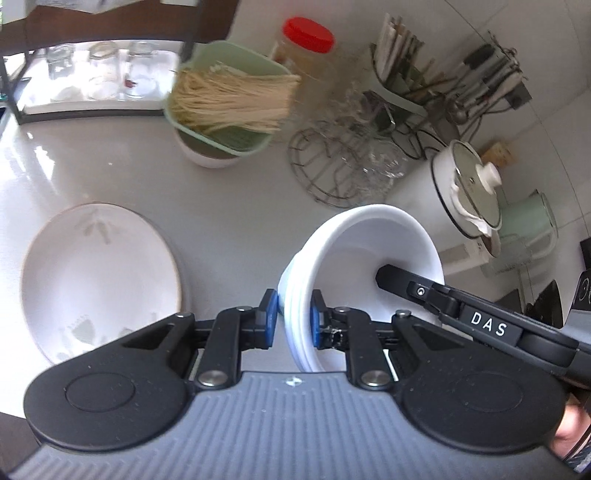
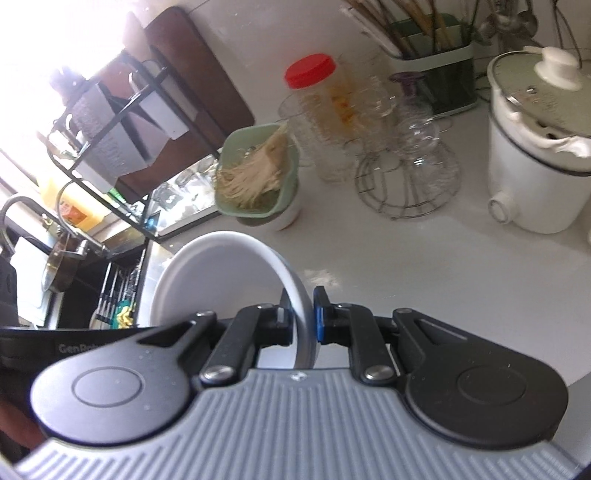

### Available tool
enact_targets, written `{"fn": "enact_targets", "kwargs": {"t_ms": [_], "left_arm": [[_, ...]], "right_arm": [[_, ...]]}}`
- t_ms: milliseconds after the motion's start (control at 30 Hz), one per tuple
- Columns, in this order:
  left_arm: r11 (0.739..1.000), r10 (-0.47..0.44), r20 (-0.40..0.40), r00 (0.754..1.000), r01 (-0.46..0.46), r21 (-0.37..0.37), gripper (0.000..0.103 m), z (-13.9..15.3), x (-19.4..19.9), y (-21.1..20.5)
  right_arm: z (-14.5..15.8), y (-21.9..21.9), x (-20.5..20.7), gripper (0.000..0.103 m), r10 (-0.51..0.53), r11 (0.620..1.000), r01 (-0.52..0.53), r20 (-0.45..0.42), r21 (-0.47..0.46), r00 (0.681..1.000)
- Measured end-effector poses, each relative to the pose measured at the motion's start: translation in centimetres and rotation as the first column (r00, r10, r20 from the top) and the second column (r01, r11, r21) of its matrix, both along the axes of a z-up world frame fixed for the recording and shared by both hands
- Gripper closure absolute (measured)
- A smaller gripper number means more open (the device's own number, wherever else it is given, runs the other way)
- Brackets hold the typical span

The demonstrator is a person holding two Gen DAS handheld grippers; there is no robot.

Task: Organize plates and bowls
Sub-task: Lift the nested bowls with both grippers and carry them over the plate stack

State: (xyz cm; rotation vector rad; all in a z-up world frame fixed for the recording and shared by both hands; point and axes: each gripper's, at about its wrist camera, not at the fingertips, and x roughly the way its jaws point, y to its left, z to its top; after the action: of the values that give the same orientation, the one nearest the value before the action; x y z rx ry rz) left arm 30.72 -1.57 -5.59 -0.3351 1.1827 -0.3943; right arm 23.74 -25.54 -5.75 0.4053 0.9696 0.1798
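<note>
White bowls (image 1: 369, 266), smooth, glossy and round, are nested in a stack and tipped on their side, lifted off the pale shiny counter (image 1: 229, 206). The left gripper (image 1: 292, 321) has its two blue-padded fingers closed narrowly on the stacked rims at the near edge, one pad on the outside wall and one inside. The right gripper (image 2: 302, 317) pinches a white bowl rim (image 2: 295, 295) in the same way, closed to the thickness of the rim; in the left wrist view one of its black fingers (image 1: 406, 284) reaches into the hollow of the top bowl from the right. Whether both grip one bowl or different bowls of the stack cannot be told. To the left of the left gripper a wide, shallow white plate (image 1: 99, 280) with a faint leaf pattern and thin dark edge lies flat on the counter. Farther ahead stands a pale green plastic tub (image 1: 225, 96) of straw-coloured dry noodles, perched on a white cup. Ahead and to the right are a round wire rack (image 1: 332, 166) with clear glasses, a jar with a red lid (image 1: 308, 35), and a white enamel pot (image 1: 469, 188) with a glass lid and white knob.
</note>
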Motion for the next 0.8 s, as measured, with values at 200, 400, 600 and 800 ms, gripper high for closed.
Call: {"fn": "enact_targets", "kwargs": {"t_ms": [200, 400, 600, 800], "left_arm": [[0.999, 0.03, 0.016, 0.999, -0.03, -0.012, 0.083, -0.1, 0.3, 3.4], [0.998, 0.058, 0.044, 0.997, -0.058, 0.014, 0.083, -0.5, 0.7, 7.2], [0.993, 0.122, 0.019, 0.992, -0.122, -0.006, 0.083, -2.4, 1.2, 12.0], [0.988, 0.152, 0.014, 0.988, -0.152, 0.03, 0.083, -4.8, 2.6, 15.5]], "right_arm": [[0.1, 2.8, 1.1, 0.088, 0.034, 0.999, -0.034, 0.02, -0.001, 0.999], [-0.6, 6.8, 2.1, 0.088, 0.061, 0.998, -0.061, 0.032, -0.004, 0.998], [-2.3, 10.9, 3.1, 0.088, 0.095, 0.995, -0.095, -0.001, -0.009, 0.995], [-4.8, 15.2, 4.3, 0.088, 0.115, 0.993, -0.116, -0.044, -0.036, 0.992]]}}
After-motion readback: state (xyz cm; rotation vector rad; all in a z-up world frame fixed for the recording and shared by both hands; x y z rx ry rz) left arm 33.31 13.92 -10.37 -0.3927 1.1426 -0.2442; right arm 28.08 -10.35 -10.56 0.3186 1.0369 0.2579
